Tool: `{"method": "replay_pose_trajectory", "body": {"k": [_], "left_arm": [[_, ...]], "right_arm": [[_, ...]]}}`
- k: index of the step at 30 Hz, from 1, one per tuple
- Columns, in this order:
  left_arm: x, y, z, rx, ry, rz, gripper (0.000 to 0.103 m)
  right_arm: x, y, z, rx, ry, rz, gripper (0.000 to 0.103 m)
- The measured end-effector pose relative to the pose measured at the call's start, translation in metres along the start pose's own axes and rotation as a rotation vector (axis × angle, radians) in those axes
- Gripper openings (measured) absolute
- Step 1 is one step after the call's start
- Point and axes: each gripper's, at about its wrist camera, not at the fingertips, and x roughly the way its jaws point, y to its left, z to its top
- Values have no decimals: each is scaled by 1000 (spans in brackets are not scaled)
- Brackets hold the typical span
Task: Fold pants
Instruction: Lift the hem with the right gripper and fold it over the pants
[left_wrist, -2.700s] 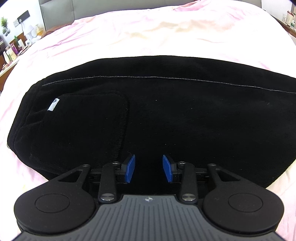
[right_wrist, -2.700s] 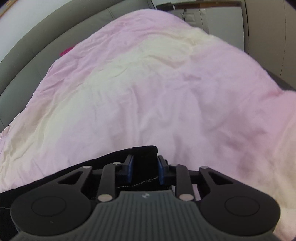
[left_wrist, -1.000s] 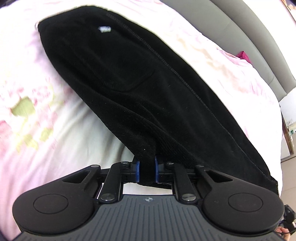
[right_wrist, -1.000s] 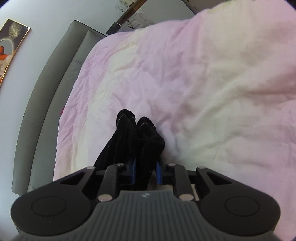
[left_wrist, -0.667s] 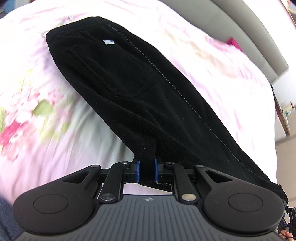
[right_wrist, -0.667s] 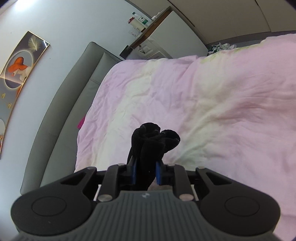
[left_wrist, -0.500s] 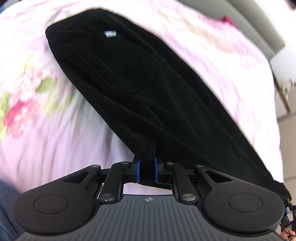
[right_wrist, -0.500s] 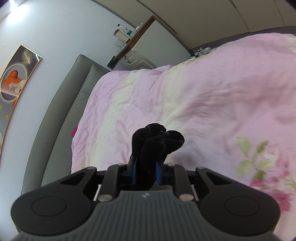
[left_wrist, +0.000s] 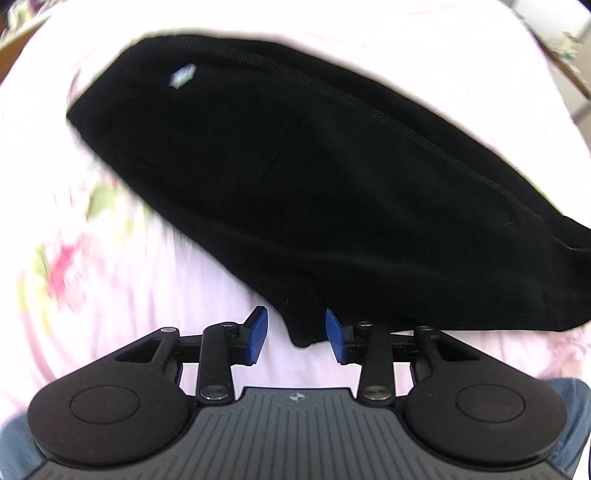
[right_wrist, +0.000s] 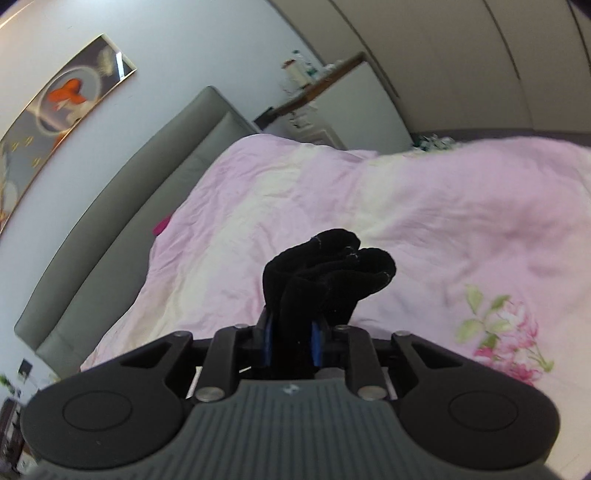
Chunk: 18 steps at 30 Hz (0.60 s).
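Observation:
The black pants (left_wrist: 317, 177) lie flat on the pink bedspread (left_wrist: 122, 284), with a small white label near their far left end. My left gripper (left_wrist: 295, 332) is open; a corner of the pants' near edge lies between its blue pads, not pinched. My right gripper (right_wrist: 291, 339) is shut on a bunched end of the black pants (right_wrist: 325, 273) and holds it above the bed.
The pink floral bedspread (right_wrist: 424, 229) covers the whole bed. A grey padded headboard (right_wrist: 122, 236) runs along the far left in the right wrist view, below a framed picture (right_wrist: 62, 99). A white cabinet (right_wrist: 343, 96) stands beyond the bed.
My left gripper has opened and let go of the pants' edge, which now lies on the bed. My right gripper has tilted up further, still holding the bunched end.

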Motion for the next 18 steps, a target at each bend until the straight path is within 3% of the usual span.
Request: {"method": "replay_pose_trajectory", "body": {"k": [4, 9, 15, 18], "left_arm": [[-16, -6, 22, 70, -87, -2, 43], [-12, -8, 40, 89, -145, -57, 43], [9, -5, 54, 95, -151, -118, 43], [25, 16, 58, 78, -135, -135, 43]], "right_arm": [[5, 75, -8, -139, 25, 102, 16], [32, 156, -41, -227, 108, 208, 16], [89, 225, -112, -315, 262, 273, 16], [111, 248, -160, -386, 366, 287, 16]]}}
